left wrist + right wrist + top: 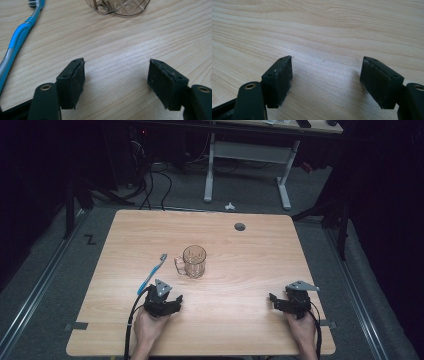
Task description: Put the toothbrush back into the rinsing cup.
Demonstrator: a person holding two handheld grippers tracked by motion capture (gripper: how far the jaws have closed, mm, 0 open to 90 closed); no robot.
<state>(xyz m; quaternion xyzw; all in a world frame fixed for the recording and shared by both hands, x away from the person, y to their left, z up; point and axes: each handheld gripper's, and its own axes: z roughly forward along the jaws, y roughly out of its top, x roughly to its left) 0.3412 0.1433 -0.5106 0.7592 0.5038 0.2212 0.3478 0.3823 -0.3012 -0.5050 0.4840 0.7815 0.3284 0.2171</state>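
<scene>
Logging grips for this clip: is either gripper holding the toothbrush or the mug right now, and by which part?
Nothing is held. The left gripper and right gripper both stand open over bare table; the toothbrush and mug lie untouched.

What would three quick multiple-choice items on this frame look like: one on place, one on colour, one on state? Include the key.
1. Where does the toothbrush lie relative to the glass mug?
A. on the mug's left, apart from it
B. inside the mug
C. at the table's far right edge

2. What colour is the toothbrush handle?
A. red
B. blue and grey
C. green

3. How do the left gripper jaws stand?
A. shut on the toothbrush
B. shut on the mug handle
C. open, nothing between them

Key: 1 A, the high view shows bare table between brush and mug. 2 B, the left gripper view shows a blue grip on a grey shaft. 3 C, only wood grain shows between the two black pads.
</scene>
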